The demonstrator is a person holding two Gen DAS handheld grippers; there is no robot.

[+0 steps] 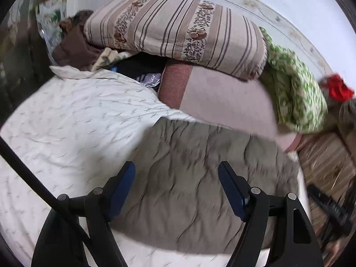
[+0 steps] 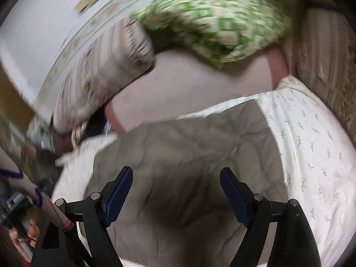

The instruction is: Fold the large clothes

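Grippers over grey quilted garment on the bed.

Left gripper (image 1: 176, 173) spread wide, nothing between its blue pads, poised above the grey quilted garment (image 1: 189, 178); right gripper (image 2: 175, 178) likewise gaping and empty over the same grey quilted garment (image 2: 184, 155). Garment spread flat on a white sprigged sheet (image 1: 66, 122), which showed on both sides of it in the right wrist view (image 2: 311, 144). Beyond, piled on a pink mattress cover (image 1: 222, 98): a striped floral quilt (image 1: 173, 29), folded, and a green-and-cream patterned blanket (image 1: 293, 89) just beside it. Both views blurred, the right one more heavily.
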